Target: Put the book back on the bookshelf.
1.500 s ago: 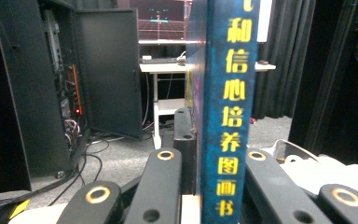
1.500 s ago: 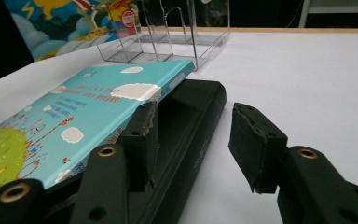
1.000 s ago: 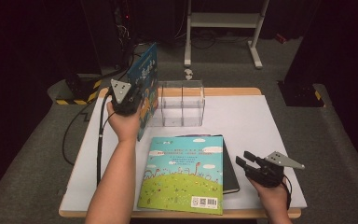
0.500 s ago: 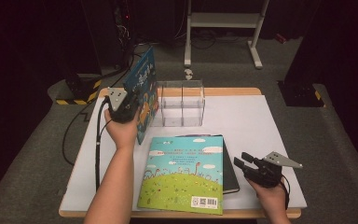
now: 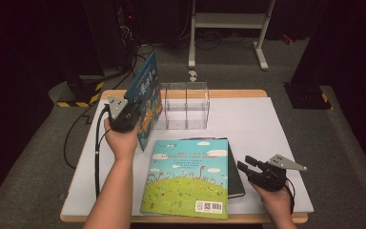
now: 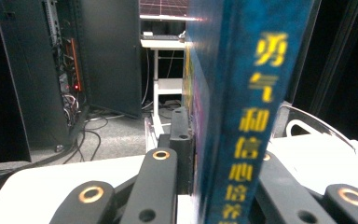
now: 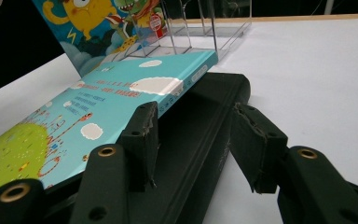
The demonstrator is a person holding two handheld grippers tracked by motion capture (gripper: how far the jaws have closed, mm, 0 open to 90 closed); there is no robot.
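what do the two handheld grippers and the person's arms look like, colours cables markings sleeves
Both forearms are bare, with no sleeves visible. The left gripper is a black body topped by a grey three-cornered plate, with a black cable trailing off the table's left edge. The right gripper is black too, with the same grey plate. Their black jaws have brass-coloured rings at the pivots.

Yellow Chinese "勇气和信心培养" down the blue book's spine (image 6: 256, 116).

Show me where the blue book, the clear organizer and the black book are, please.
blue book (image 5: 145, 98), high view, on its cover.
clear organizer (image 5: 185, 109), high view, on its front wall.
black book (image 7: 200, 126), right gripper view, on its cover.
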